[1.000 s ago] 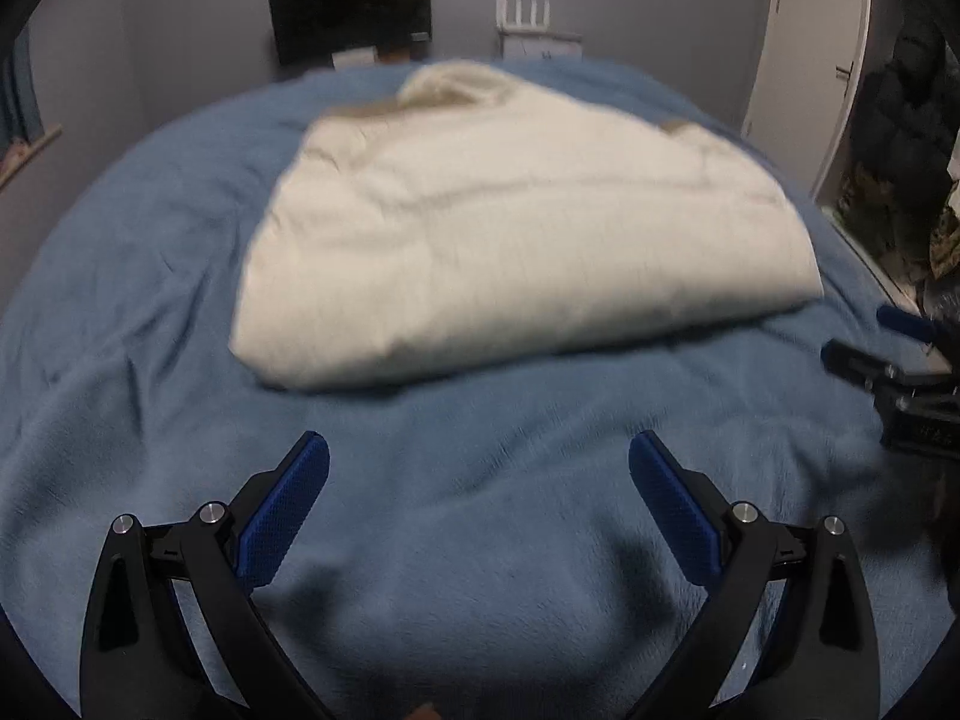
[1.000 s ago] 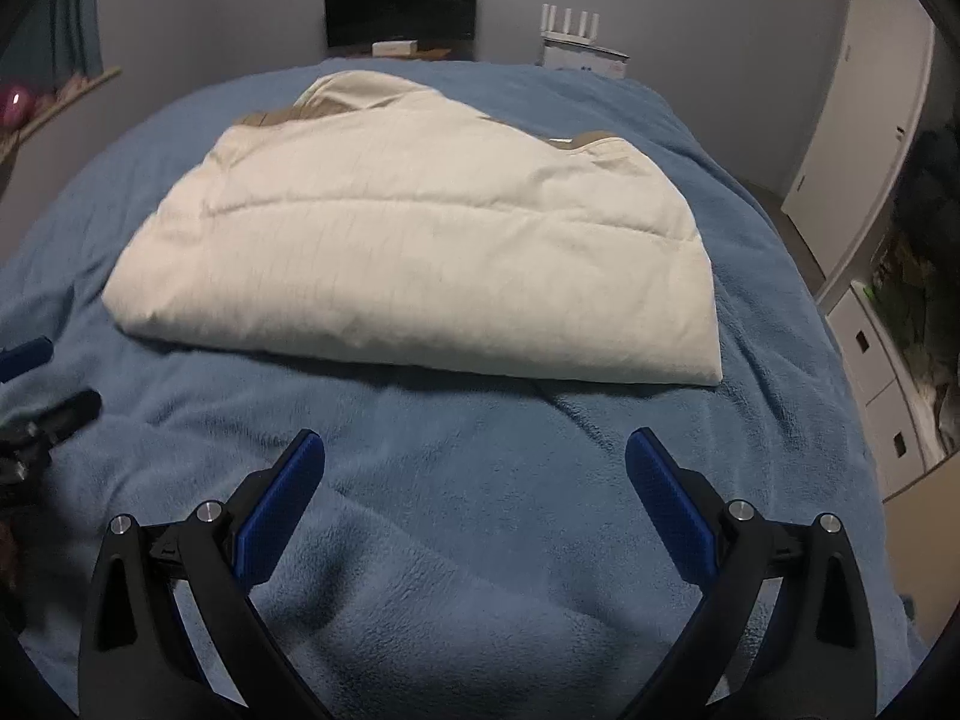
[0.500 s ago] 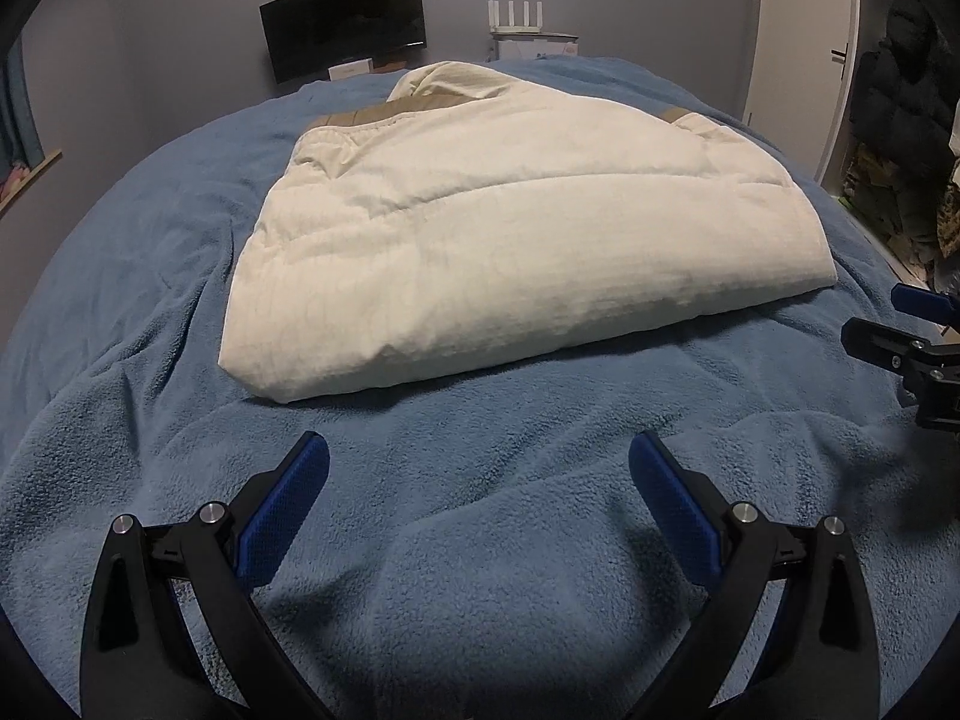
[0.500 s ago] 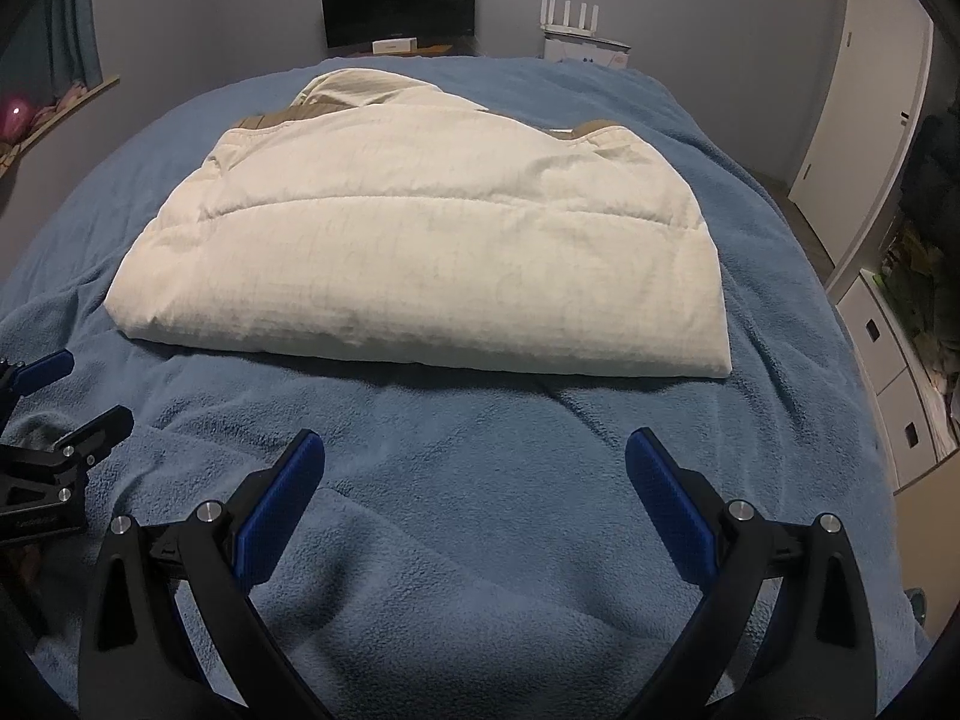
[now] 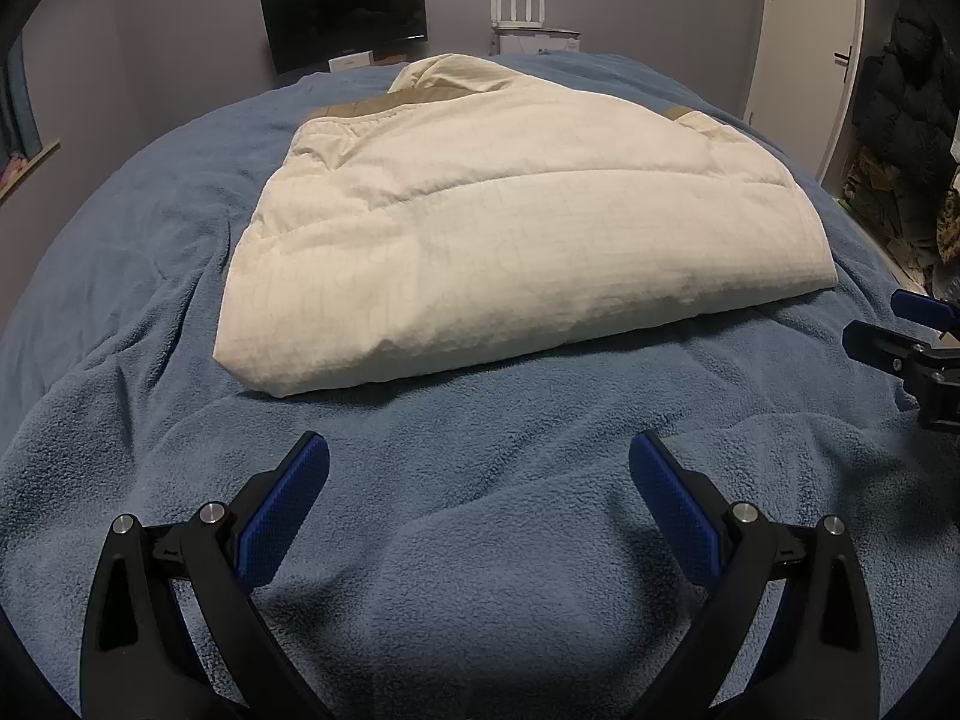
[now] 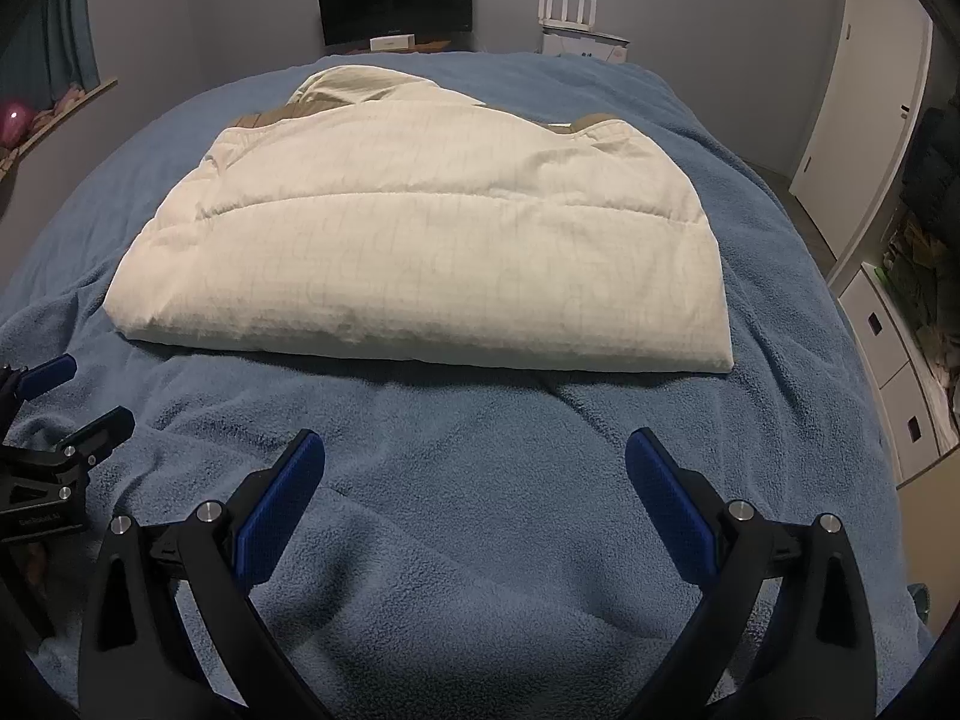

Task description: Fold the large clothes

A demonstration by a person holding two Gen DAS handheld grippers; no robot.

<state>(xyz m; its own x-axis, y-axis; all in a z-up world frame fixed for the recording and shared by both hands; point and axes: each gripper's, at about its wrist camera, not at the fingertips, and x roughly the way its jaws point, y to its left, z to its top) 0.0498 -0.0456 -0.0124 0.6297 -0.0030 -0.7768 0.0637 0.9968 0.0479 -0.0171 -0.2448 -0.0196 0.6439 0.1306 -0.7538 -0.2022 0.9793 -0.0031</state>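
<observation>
1. left tongs (image 5: 479,468): spread wide, nothing between the blue pads (image 5: 282,519), hovering low over the bed (image 5: 480,540) short of the jacket (image 5: 528,240).
2. right tongs (image 6: 475,467): likewise wide open and empty, level with the left pair, which shows at the left edge of the right view.
3. jacket: cream, quilted and puffy, lying in the middle of the bed as a thick folded slab; tan collar band (image 6: 282,114) and hood at the far end, rounded fold edge toward the tongs.
4. probably light for its bulk, soft and springy; likely to puff back up once released, so needs pressing flat after each fold.
5. shell cloth looks smooth and faintly gridded, so likely slippery; a shallow pinch may slide off.
6. best hold, by guess: the two near corners (image 5: 252,372) (image 6: 717,360), biting deep through all the layers, one pair of tongs on each.
7. fleece blanket beneath looks loose and rumpled; easy to pinch along with the jacket if going in too low.
</observation>
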